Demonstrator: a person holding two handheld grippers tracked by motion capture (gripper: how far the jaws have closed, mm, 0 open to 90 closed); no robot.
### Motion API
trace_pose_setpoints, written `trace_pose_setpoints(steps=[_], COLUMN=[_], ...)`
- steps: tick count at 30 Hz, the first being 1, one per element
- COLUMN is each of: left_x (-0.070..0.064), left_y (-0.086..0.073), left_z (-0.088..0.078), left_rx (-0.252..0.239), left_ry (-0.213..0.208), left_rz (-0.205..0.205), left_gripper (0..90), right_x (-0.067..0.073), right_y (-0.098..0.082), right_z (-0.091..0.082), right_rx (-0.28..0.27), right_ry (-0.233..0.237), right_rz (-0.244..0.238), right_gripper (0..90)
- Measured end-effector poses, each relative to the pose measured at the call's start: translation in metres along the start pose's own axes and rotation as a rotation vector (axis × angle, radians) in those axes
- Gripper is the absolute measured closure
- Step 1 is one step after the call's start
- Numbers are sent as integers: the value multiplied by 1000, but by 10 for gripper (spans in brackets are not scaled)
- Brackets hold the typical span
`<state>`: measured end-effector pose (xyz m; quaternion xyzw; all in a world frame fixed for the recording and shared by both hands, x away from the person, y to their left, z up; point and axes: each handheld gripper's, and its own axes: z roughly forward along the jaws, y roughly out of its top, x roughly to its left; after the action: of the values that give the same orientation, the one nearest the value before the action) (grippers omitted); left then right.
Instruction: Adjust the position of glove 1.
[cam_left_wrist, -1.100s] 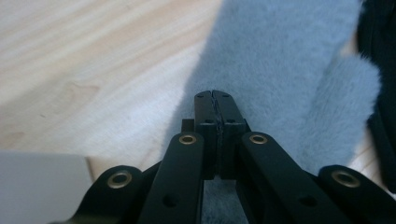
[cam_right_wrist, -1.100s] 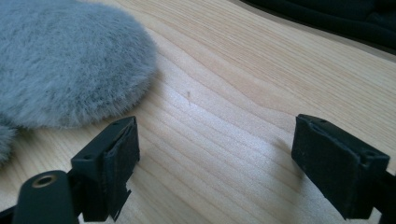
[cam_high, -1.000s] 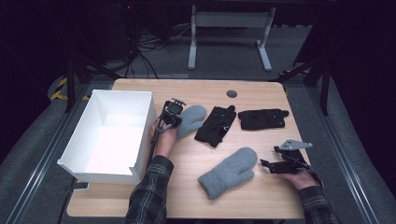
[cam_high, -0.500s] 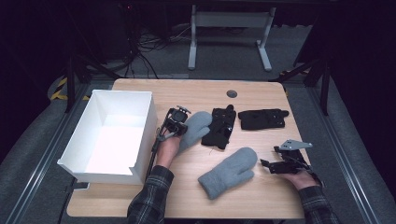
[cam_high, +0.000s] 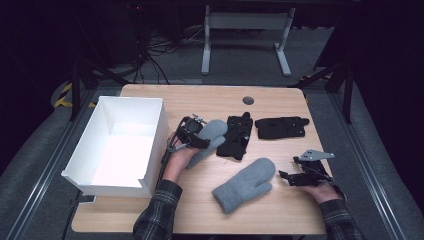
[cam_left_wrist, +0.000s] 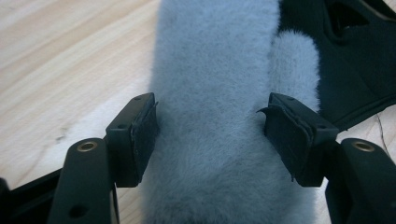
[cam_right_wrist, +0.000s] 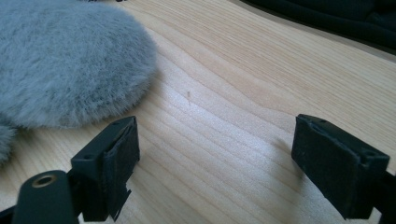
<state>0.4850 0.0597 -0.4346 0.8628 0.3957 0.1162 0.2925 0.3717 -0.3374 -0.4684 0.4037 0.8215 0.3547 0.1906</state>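
The grey mitten (cam_left_wrist: 215, 116) lies flat on the wooden counter (cam_high: 200, 95), running lengthwise between the two pads of the left claw (cam_high: 196, 134). That claw's jaws have just been opening: in the left gripper view each pad stands at the edge of the fleece, one on either flank, slack rather than pinching, so the mitten is between them but not gripped. Its thumb bulges out just beyond the far pad, and past that thumb a black glove (cam_high: 237, 136) lies touching the mitten's edge. Farther out on that side a second black glove (cam_high: 281, 127) lies apart from the first. On the opposite side of the left claw, close by, stands a white box (cam_high: 150, 150) with its open top up.

The right claw (cam_high: 292, 176) rests low on the counter, jaws spread wide with bare wood between them. Just ahead of its left-hand pad lies the rounded tip of a second grey mitten (cam_high: 244, 184), near but not touching.
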Motion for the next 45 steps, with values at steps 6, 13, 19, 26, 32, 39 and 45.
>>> trace_pose_setpoints(steps=[6,13,19,26,32,39,45], left_x=[3,6,8,7,1,-11,-23], left_y=[-5,-8,-8,-6,-1,3,4], left_z=[8,2,-5,-20,-36,-55,-65], left_rx=[2,-15,-19,-54,-61,-70,-74], left_ry=[-41,-79,-111,-146,-160,-187,-222], left_rz=[-25,-30,-46,-56,-46,-34,-16], left_gripper=[527,764,797,801,804,809,810], right_x=[0,0,0,0,0,0,0], right_y=[0,0,0,0,0,0,0], right_z=[0,0,0,0,0,0,0], right_rx=[0,0,0,0,0,0,0], right_ry=[0,0,0,-1,0,1,1], right_rz=[0,-1,0,-1,-1,-1,-1], right_gripper=[156,156,156,156,156,156,156])
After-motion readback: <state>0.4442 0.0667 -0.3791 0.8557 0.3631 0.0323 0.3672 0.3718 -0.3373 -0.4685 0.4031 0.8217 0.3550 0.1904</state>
